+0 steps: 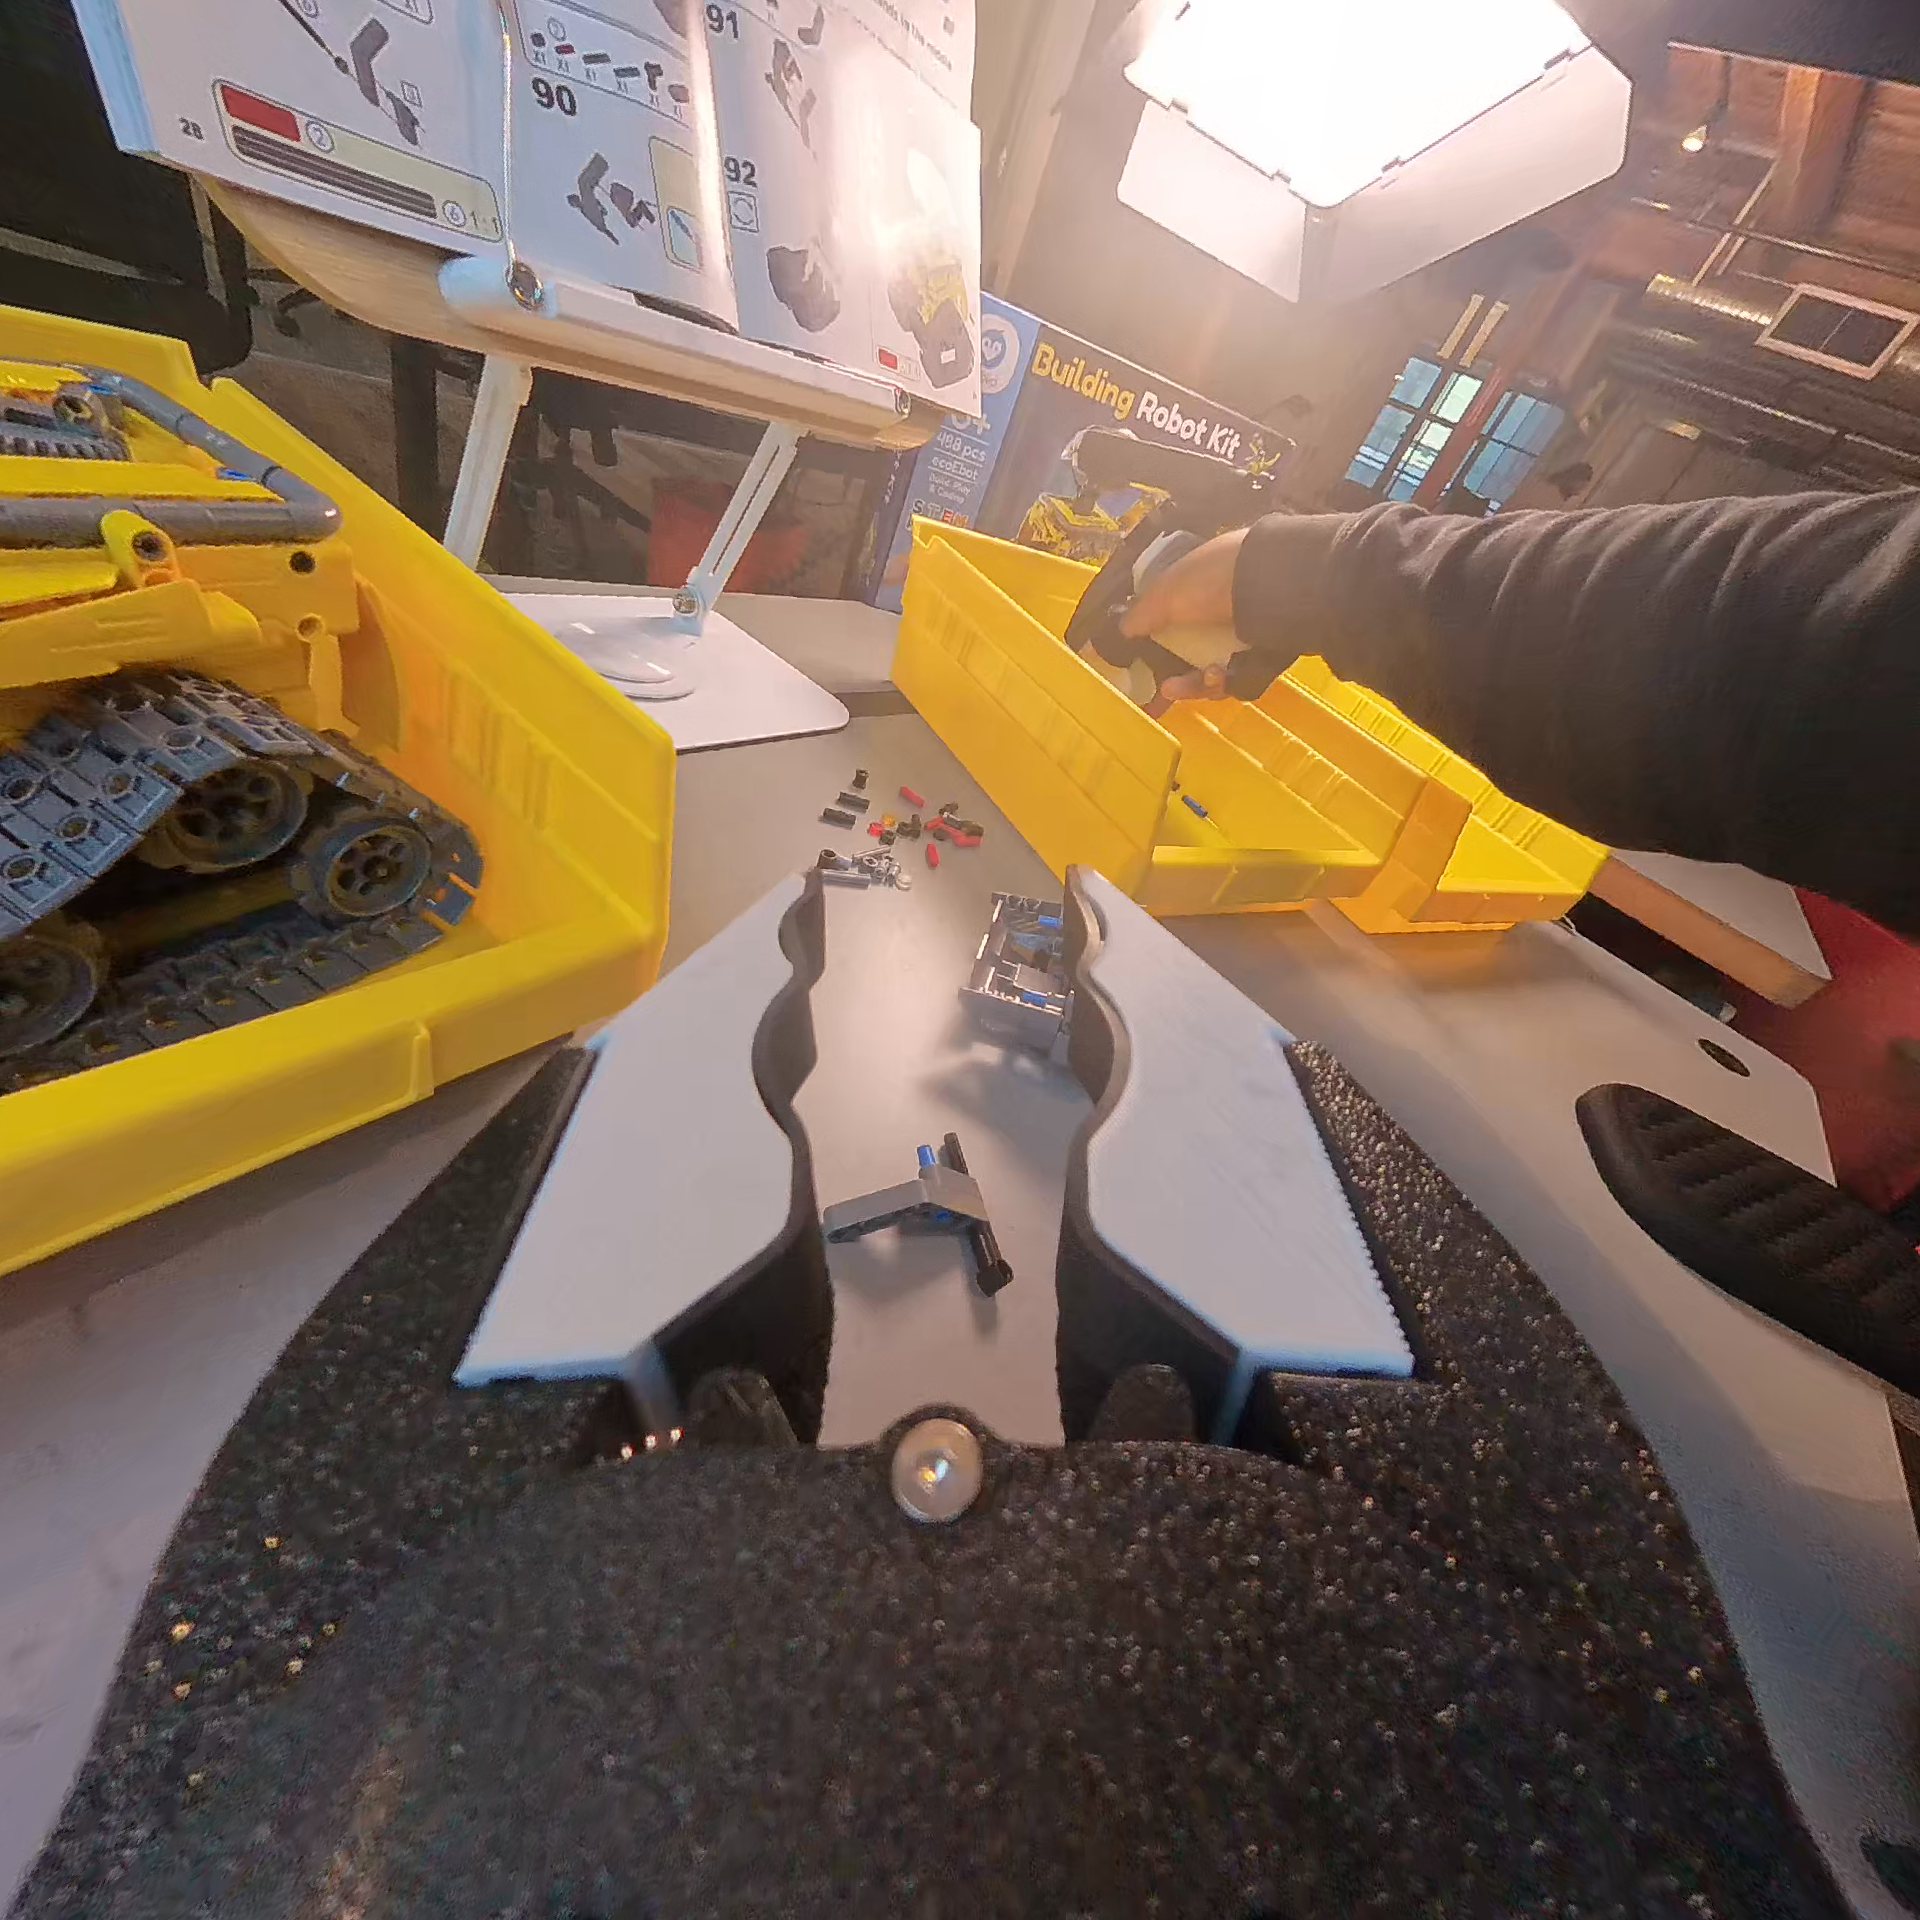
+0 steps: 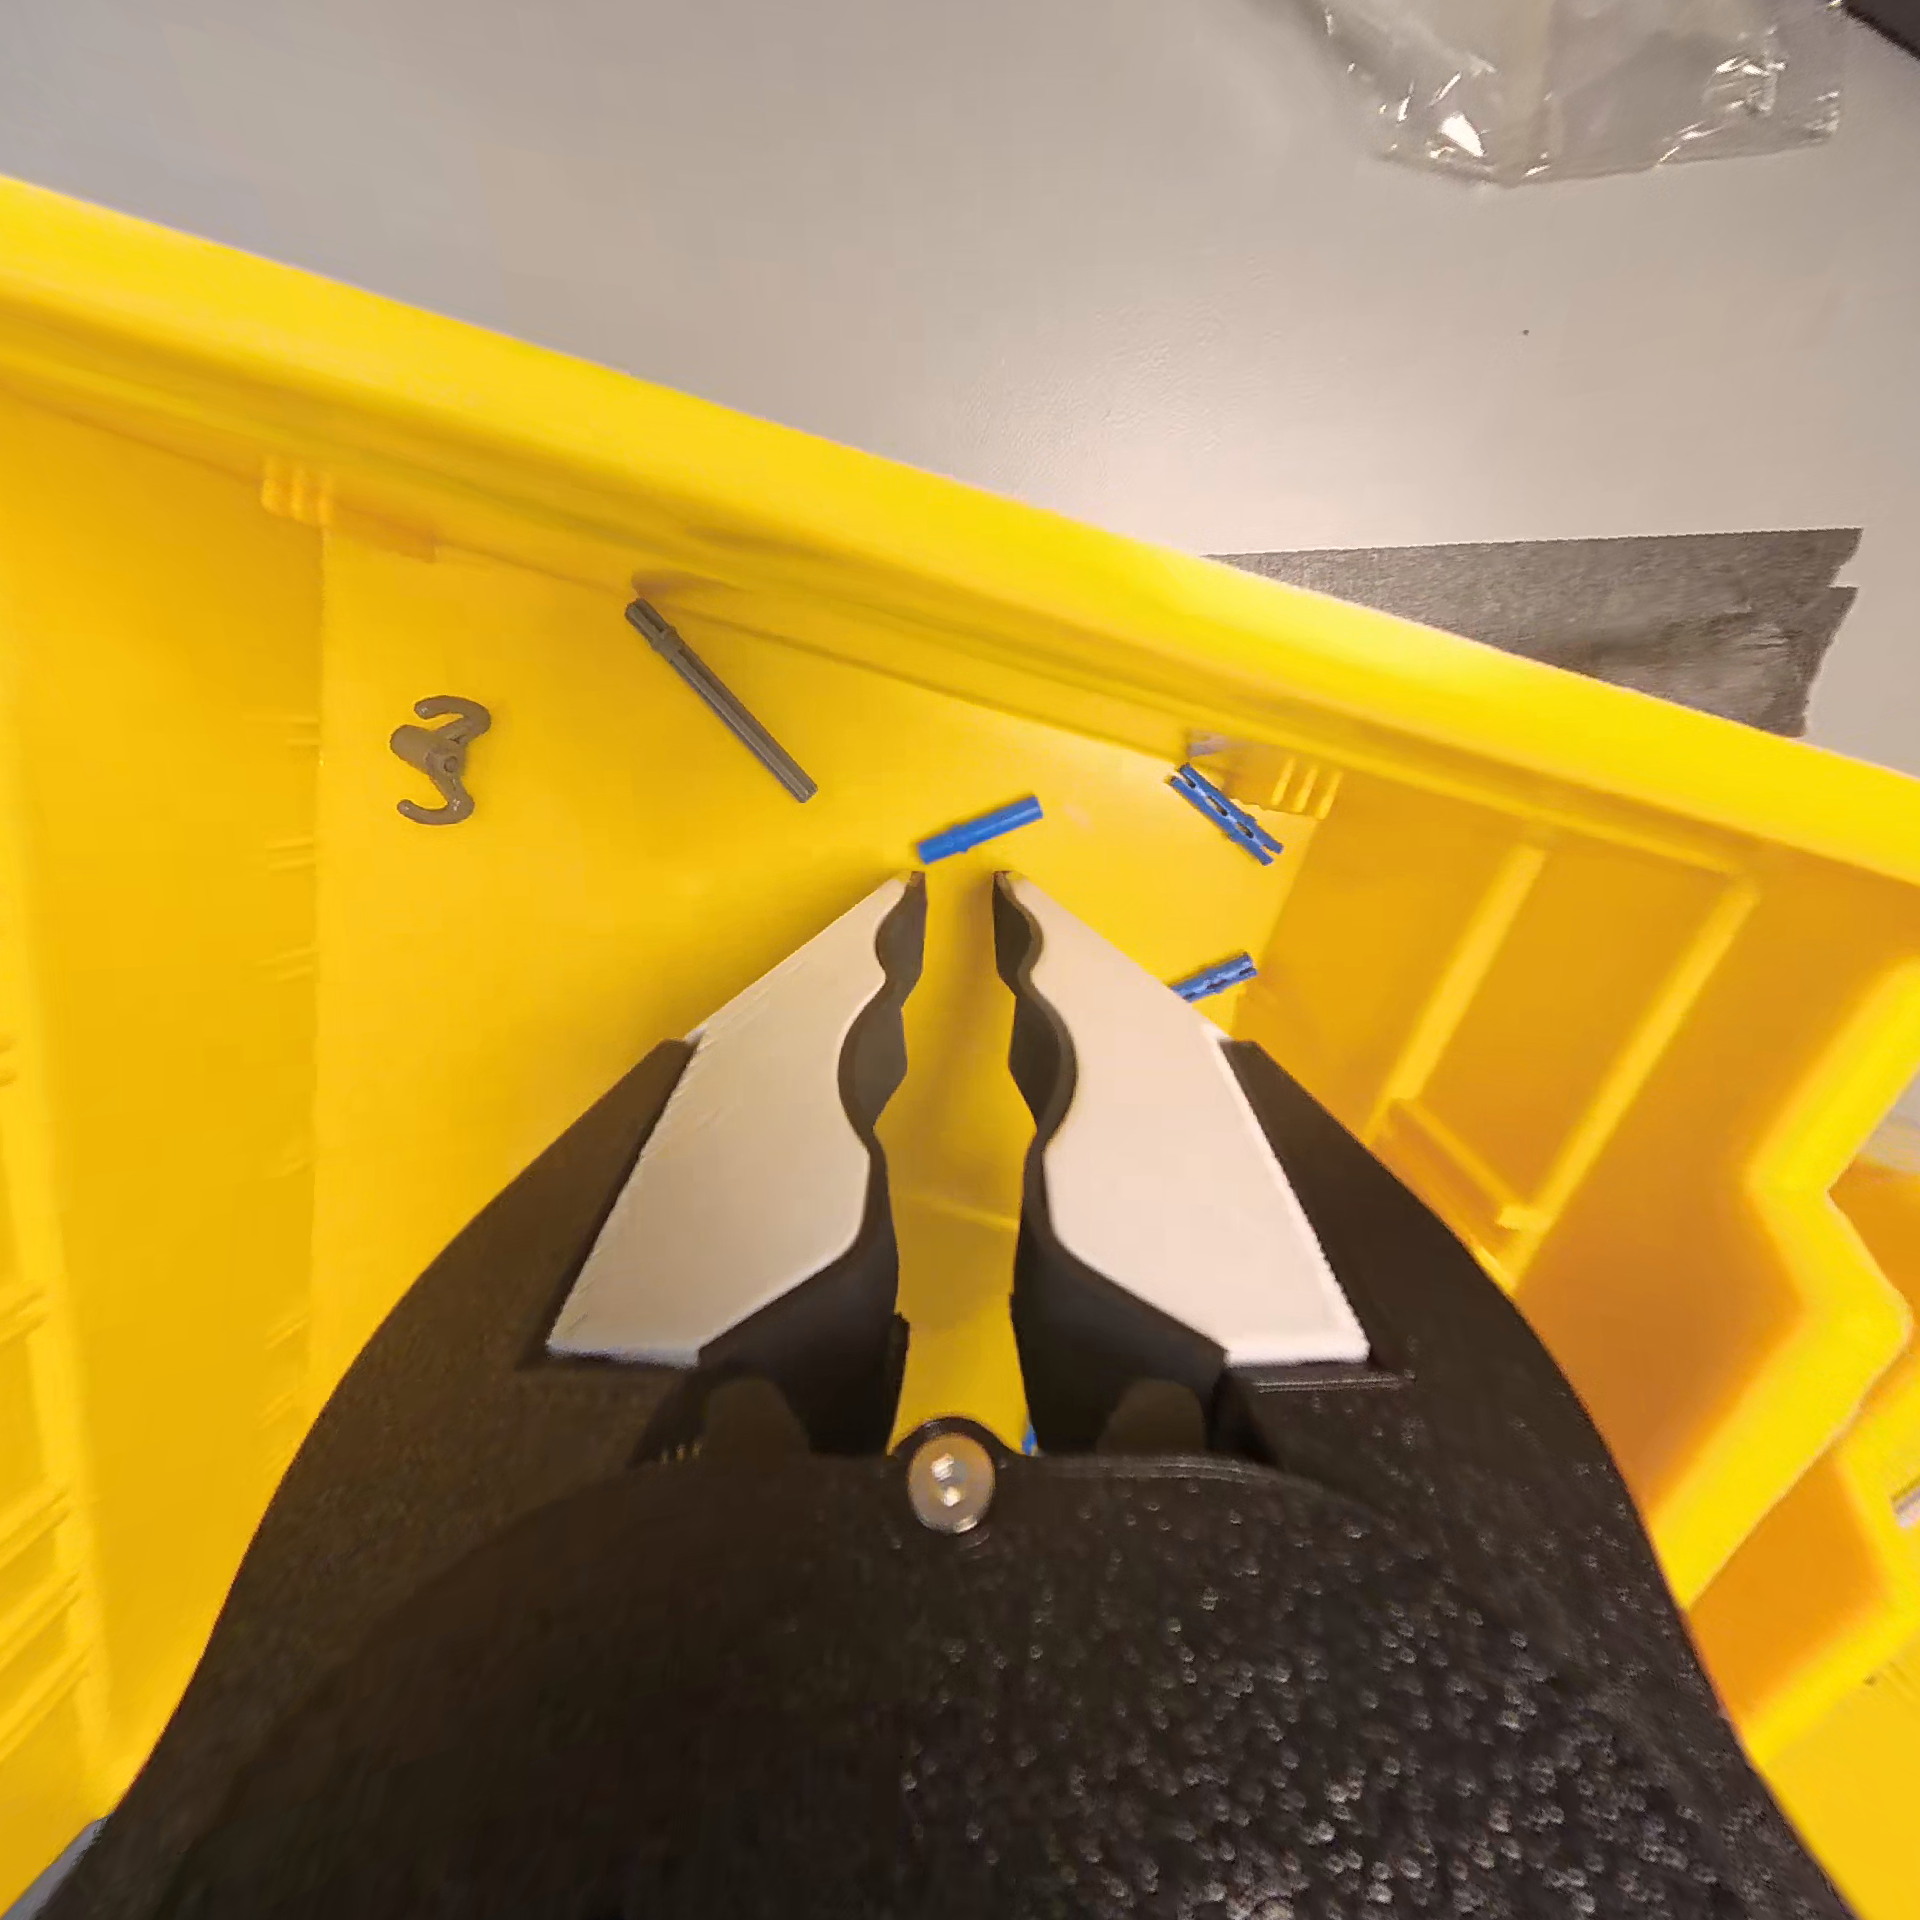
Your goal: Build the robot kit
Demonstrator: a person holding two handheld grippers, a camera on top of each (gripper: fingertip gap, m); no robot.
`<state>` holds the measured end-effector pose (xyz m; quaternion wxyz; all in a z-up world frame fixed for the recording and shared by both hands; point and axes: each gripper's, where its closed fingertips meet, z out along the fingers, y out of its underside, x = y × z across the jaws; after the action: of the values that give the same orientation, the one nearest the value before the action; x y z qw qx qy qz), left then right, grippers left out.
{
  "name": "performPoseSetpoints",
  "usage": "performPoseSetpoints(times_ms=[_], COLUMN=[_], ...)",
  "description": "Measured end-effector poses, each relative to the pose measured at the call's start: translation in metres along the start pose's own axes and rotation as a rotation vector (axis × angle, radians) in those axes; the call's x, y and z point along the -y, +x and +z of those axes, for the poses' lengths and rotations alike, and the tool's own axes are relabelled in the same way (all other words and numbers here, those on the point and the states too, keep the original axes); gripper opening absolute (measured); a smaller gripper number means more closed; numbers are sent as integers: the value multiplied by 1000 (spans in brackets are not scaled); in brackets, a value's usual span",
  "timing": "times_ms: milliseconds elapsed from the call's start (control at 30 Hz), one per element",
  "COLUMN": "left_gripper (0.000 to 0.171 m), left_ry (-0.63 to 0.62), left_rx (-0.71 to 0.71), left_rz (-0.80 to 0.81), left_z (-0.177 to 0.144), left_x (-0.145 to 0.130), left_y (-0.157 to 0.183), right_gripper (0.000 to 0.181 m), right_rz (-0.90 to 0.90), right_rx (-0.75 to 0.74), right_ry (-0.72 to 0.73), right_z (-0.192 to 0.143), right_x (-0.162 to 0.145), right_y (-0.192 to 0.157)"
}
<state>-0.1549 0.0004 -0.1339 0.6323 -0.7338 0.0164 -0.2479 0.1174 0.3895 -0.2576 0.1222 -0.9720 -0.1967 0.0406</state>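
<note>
Leftmost, the left gripper (image 1: pixel 940 883) hovers over a grey table (image 1: pixel 312 1351), jaws spread and empty. A grey bracket (image 1: pixel 920 1210) lies on the table between its fingers, long axis crosswise. To the right, the right gripper (image 2: pixel 958 878) reaches into a yellow bin (image 2: pixel 935 613), jaws slightly apart and empty. A blue pin (image 2: pixel 978 829) lies just beyond its tips, crosswise, tilted up rightward.

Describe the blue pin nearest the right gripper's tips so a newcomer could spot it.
Look in the yellow bin under the right gripper. Just beyond the open fingertips lies a short blue pin, solid and smooth; the other blue pins sit farther right, near the wall.
</note>
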Motion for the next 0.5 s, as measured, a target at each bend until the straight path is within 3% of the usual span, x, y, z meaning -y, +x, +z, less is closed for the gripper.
performPoseSetpoints(times_ms=[267,500], left_gripper=[45,45], left_ry=[-16,-28], left_rx=[-2,1], left_rz=[-12,-23], left_z=[3,4], left_x=[-5,-10], left_y=[-2,-5], right_gripper=[26,22], right_rz=[96,186], right_rx=[78,54], right_ry=[91,244], right_z=[-1,5], right_x=[17,33], right_y=[-4,6])
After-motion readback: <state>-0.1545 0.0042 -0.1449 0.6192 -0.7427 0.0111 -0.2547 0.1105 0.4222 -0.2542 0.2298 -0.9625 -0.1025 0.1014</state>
